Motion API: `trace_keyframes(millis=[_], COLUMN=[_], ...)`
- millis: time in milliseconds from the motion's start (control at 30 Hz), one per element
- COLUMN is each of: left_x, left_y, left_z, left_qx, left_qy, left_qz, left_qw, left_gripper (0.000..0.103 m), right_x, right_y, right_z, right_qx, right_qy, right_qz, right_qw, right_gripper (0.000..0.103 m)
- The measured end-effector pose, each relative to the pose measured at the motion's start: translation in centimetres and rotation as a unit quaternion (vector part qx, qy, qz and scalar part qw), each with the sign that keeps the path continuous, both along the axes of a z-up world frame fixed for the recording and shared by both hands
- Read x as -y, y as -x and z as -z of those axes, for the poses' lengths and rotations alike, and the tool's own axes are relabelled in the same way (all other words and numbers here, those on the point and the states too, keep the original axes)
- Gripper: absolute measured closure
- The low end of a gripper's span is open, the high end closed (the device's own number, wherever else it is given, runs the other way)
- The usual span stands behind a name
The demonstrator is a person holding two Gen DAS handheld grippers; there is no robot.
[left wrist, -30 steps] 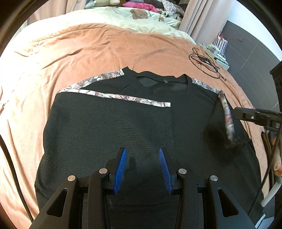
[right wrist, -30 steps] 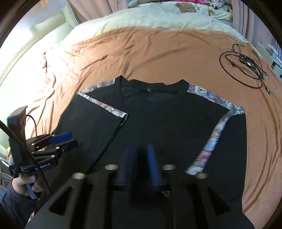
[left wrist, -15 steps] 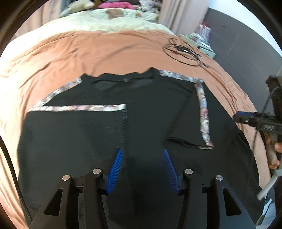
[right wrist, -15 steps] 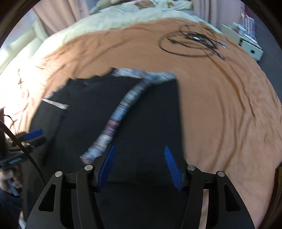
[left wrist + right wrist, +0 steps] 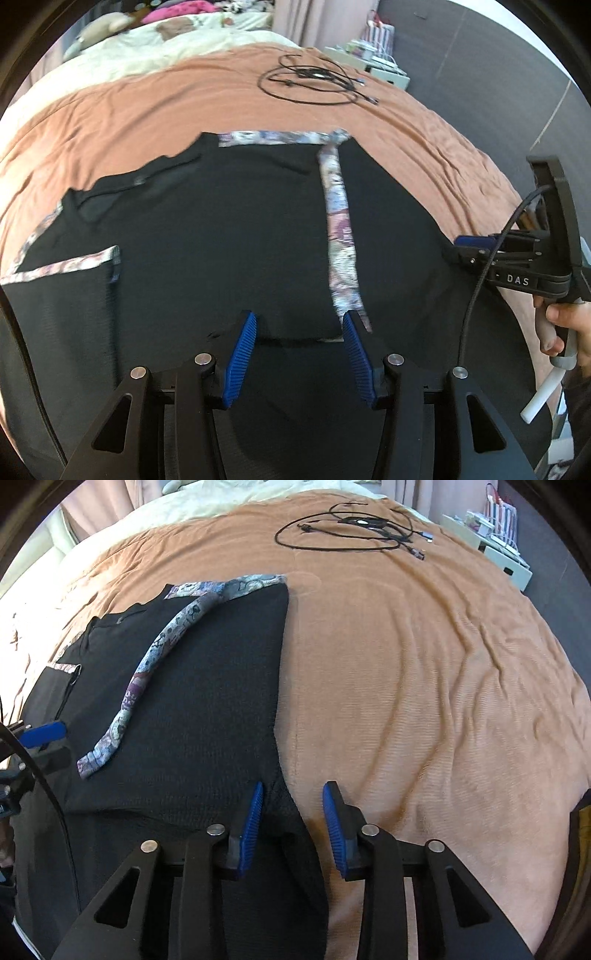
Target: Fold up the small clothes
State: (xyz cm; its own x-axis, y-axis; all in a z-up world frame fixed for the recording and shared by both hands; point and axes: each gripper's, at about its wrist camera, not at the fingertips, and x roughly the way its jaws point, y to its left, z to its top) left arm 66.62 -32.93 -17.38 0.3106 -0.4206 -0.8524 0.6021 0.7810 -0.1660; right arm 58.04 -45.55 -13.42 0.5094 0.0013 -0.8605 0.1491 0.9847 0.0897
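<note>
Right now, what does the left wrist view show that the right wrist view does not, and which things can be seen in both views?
Only the left wrist view shows the person's hand on the handle of the right tongs, and the pink item on the far bedding.

Only the right wrist view shows the right tongs closing over the shirt's right edge, with nothing pinched yet, and the wide bare stretch of blanket to the right.

Both show the black shirt, its patterned sleeve band, the orange blanket and the black cable.
</note>
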Motion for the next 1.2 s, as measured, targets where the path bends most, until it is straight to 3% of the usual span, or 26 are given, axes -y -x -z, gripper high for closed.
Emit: trace_keyframes(millis=[200,300,367,433,467,567,700,800,900,1067,1200], left_x=[2.9,3.9,3.9,3.8,3.8,2.5,-0.6,-3.4,-6.0,-8.5,-8.0], left_y=[0.1,0.2,0.1,0.0,-0.1,-1.2,-3.6,-5.9,-7.4,-7.9,-7.3], left_z=[1.3,1.8,2.1,2.2,2.2,1.7,0.1,-1.4,-2.8,-3.8,-1.9], left_qx=[-0.016,0.004,0.003,0.013,0.018,0.01,0.041,0.063,0.066,0.067,0.02], left_qy=[-0.013,-0.038,-0.035,-0.039,-0.046,-0.041,-0.056,-0.079,-0.064,-0.049,-0.048], left_qz=[0.016,0.018,0.016,0.021,0.022,0.011,-0.04,-0.109,-0.145,-0.163,-0.125], left_qw=[0.9997,0.9991,0.9993,0.999,0.9985,0.999,0.9968,0.9889,0.9852,0.9832,0.9908], left_gripper=[0.052,0.052,0.052,0.062,0.082,0.09,0.09,0.089,0.086,0.086,0.086], right_x=[0.5,1.0,1.5,1.7,1.6,1.7,1.8,1.7,1.5,1.3,1.1], right_y=[1.2,1.4,1.7,1.9,1.9,2.0,2.1,2.2,2.1,2.1,2.3], right_z=[-0.5,-0.2,0.1,0.3,0.3,0.4,0.3,0.3,0.3,0.3,0.0], right_qx=[0.013,0.023,0.031,0.036,0.038,0.037,0.036,0.037,0.037,0.038,0.039], right_qy=[-0.021,-0.04,-0.055,-0.06,-0.06,-0.057,-0.056,-0.053,-0.047,-0.048,-0.046], right_qz=[0.002,-0.004,-0.006,-0.008,-0.009,-0.01,-0.011,-0.01,-0.01,-0.008,-0.005], right_qw=[1.0,0.999,0.998,0.997,0.997,0.998,0.998,0.998,0.998,0.998,0.998], right_gripper=[0.077,0.077,0.077,0.077,0.077,0.077,0.077,0.077,0.077,0.077,0.077])
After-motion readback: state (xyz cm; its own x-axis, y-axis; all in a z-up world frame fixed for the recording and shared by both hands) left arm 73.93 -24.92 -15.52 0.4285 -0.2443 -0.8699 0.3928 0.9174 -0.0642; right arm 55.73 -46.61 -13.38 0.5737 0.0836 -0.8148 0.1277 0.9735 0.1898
